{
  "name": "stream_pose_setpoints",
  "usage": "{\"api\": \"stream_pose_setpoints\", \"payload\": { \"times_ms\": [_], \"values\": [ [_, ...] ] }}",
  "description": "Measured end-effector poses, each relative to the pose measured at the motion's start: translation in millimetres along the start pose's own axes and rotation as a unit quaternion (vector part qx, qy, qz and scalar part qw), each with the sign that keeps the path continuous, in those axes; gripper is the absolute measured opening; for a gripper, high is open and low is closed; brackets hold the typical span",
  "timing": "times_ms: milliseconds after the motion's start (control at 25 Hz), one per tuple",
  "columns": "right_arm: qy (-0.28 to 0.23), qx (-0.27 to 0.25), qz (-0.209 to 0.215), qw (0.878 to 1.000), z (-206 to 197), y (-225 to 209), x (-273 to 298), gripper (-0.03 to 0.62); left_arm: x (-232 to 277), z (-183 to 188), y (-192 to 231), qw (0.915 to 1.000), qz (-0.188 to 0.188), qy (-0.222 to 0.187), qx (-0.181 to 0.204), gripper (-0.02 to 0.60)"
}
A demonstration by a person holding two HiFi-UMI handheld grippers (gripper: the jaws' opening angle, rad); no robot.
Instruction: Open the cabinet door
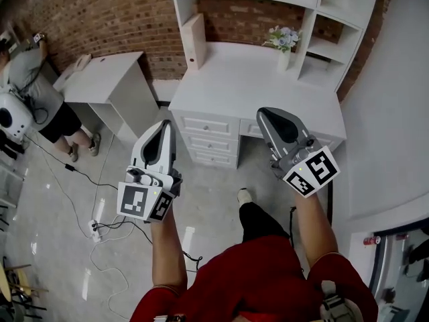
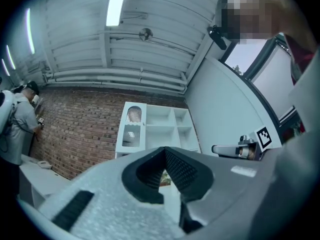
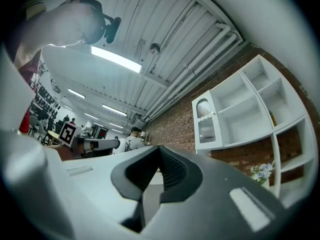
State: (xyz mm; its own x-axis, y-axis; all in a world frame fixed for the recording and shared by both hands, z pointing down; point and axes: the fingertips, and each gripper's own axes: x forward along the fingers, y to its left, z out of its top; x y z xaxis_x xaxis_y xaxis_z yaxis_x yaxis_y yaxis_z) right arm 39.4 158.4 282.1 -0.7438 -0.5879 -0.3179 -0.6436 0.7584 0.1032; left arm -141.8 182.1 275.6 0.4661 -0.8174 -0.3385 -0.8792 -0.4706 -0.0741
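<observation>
Red shirt (image 1: 268, 280) of the person is filling the bottom of the head view, and two bare forearms are reaching forward from it. One forearm is carrying the left gripper (image 1: 163, 129) and the other is carrying the right gripper (image 1: 271, 119), each with its marker cube (image 1: 142, 201) turned toward the camera. Both grippers are hanging in the air above the shiny floor (image 1: 214, 206), in front of a white desk (image 1: 268, 79), and they are touching nothing.

In its own view the left gripper is showing its jaws pressed together at the tips, with nothing between them. The right gripper is showing the same: jaws fully together and empty.

The cabinet door (image 2: 131, 128) is sitting in the upper left part of the white hutch (image 2: 172, 129) above the desk. It is closed, it is carrying an arched slatted panel, and it is well apart from both grippers. Open shelves are lying to the right of it.

Under the desk top a column of drawers (image 1: 208, 136) is facing the person. A vase with pale flowers (image 1: 283, 45) is standing on the desk, in front of the brick wall (image 1: 100, 12). At the left a smaller white desk (image 1: 100, 79) is standing, and another person (image 1: 30, 72) in a grey top is standing near it. A power strip (image 1: 94, 228) with cables is lying on the floor.
</observation>
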Motion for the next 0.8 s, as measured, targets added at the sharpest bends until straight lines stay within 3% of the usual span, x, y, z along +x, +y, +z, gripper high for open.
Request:
{"api": "stream_pose_setpoints", "payload": {
  "times_ms": [280,600,800],
  "values": [
    [-0.019,0.015,-0.001,1.0,-36.4,-90.2,58.9,0.011,89.0,-37.4,49.7,0.9999,0.001,0.014,0.01,0.001],
    [-0.03,0.008,0.01,0.999,-65.3,-244.1,155.2,0.011,255.0,-78.8,115.9,0.9997,0.002,0.013,0.02,0.001],
    [-0.034,0.0,0.029,0.999,-76.5,-312.9,209.2,0.011,335.7,-107.9,148.6,0.9999,0.002,0.008,0.006,0.002]
  ]
}}
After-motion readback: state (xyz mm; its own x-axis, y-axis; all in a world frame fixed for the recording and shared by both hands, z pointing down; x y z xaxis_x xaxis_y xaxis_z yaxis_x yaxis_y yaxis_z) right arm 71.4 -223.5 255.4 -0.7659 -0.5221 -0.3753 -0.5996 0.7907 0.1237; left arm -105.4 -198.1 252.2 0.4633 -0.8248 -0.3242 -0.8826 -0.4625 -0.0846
